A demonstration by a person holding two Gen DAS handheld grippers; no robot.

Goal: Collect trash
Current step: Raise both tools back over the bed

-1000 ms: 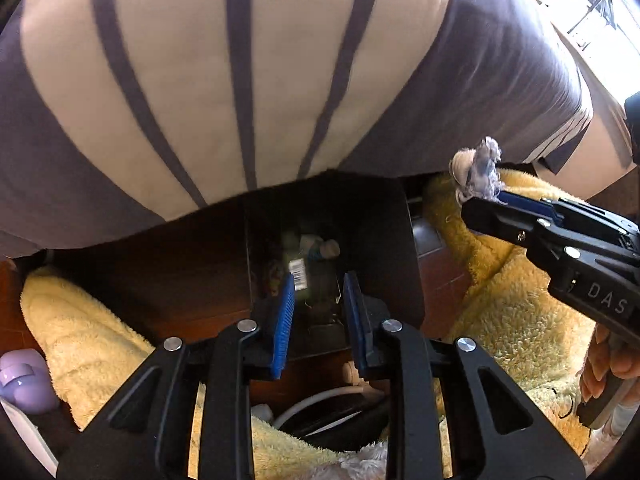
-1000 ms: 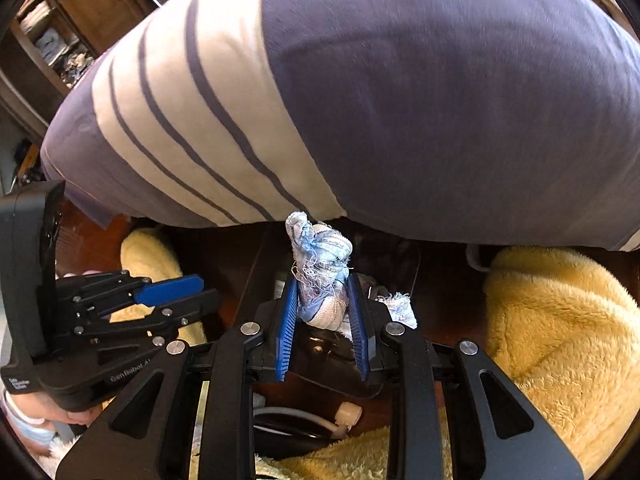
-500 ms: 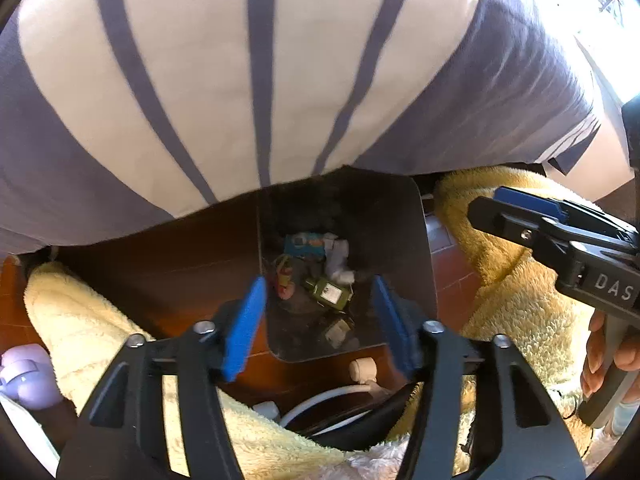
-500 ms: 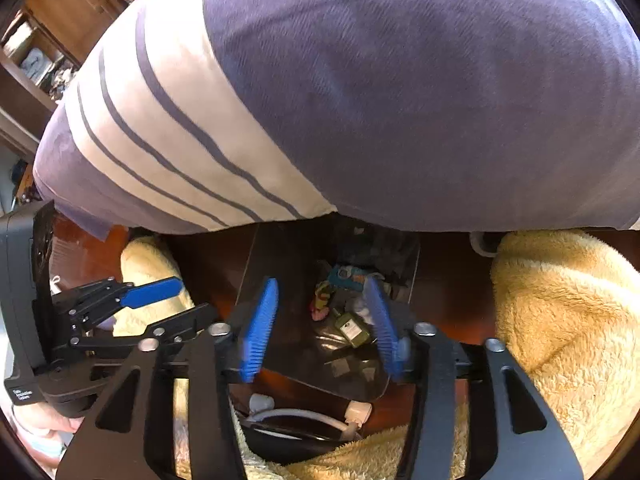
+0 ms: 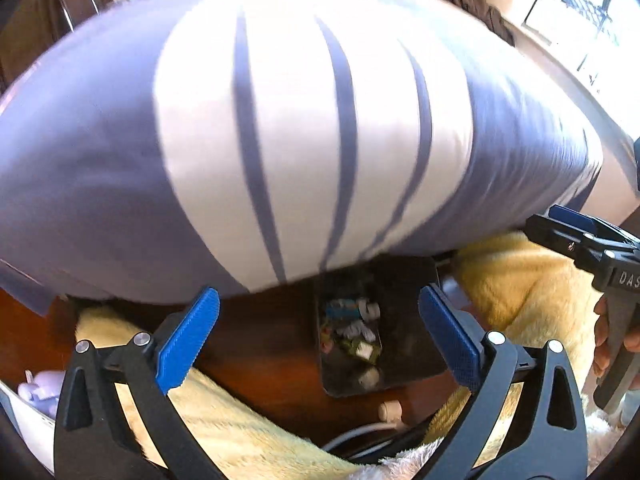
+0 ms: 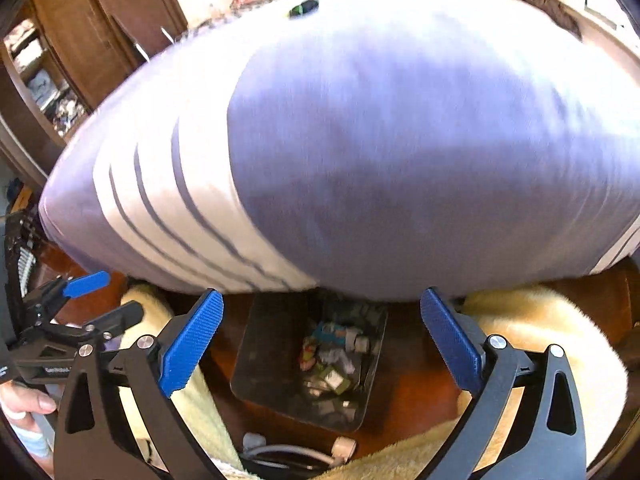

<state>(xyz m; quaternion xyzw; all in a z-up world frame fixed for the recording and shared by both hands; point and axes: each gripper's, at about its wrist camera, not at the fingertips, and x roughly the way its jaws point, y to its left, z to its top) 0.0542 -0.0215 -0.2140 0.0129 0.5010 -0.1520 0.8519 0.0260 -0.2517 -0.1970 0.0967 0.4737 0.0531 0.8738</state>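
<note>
A dark trash bin (image 5: 412, 344) stands on the brown floor below me, with several wrappers and a crumpled tissue (image 5: 354, 330) inside. It also shows in the right wrist view (image 6: 260, 364), with the trash (image 6: 332, 364) at its bottom. My left gripper (image 5: 318, 334) is open wide and empty, above the bin. My right gripper (image 6: 320, 336) is open wide and empty, also above the bin. The right gripper shows at the right edge of the left wrist view (image 5: 580, 240), and the left gripper at the left edge of the right wrist view (image 6: 80, 312).
The person's purple and white striped shirt (image 5: 280, 140) fills the upper half of both views. Yellow fluffy slippers (image 5: 520, 292) flank the bin. A white cable with a plug (image 5: 390, 410) lies in front of it. A wooden cabinet (image 6: 60, 60) stands at the far left.
One second ago my right gripper held a crumpled tissue and my left was nearly shut. Both have opened wide, the tissue now lies in the bin, and both grippers have risen.
</note>
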